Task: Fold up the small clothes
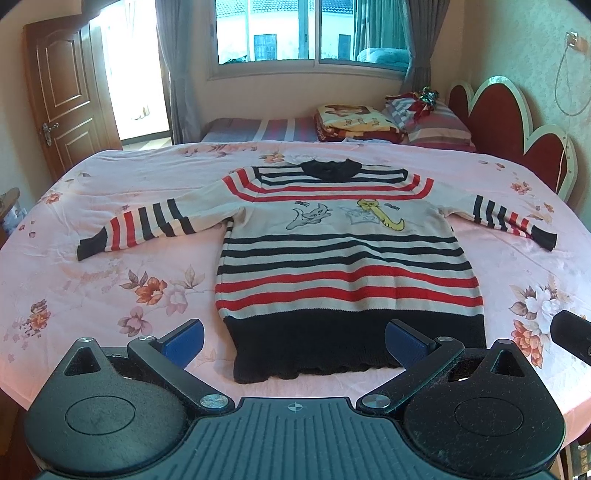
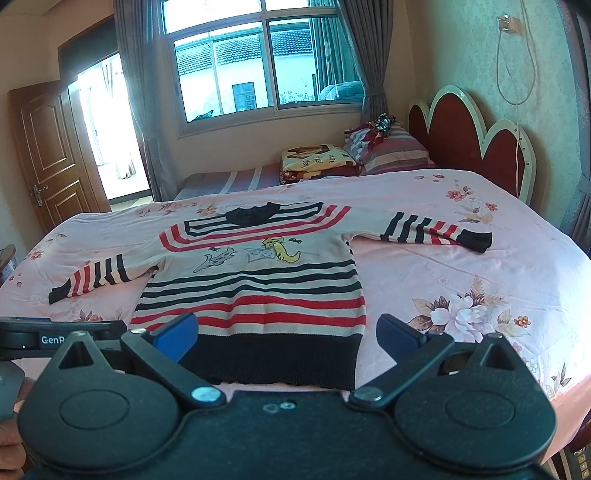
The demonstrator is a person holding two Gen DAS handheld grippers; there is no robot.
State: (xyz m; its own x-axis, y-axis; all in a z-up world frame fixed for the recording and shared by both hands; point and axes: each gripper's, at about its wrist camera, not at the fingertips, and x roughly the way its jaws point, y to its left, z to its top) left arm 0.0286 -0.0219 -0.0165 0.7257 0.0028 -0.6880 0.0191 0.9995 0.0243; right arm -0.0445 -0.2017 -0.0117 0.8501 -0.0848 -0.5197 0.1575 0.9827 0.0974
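Note:
A small striped sweater [image 1: 343,254] lies flat and face up on the pink floral bedsheet [image 1: 110,266], sleeves spread to both sides, black hem nearest me. It has red, black and cream stripes and cat drawings on the chest. It also shows in the right wrist view [image 2: 255,291]. My left gripper [image 1: 293,341] is open and empty, hovering just before the hem. My right gripper [image 2: 286,338] is open and empty over the hem's right part. The right gripper's tip [image 1: 570,334] shows at the edge of the left wrist view; the left gripper's body [image 2: 62,338] shows in the right wrist view.
A folded blanket [image 1: 354,123] and striped pillows [image 1: 432,122] lie at the far side of the bed by the red headboard [image 1: 517,133]. A wooden door [image 1: 66,99] stands open at the left, a window [image 1: 314,29] behind. The bed's front edge is just below the hem.

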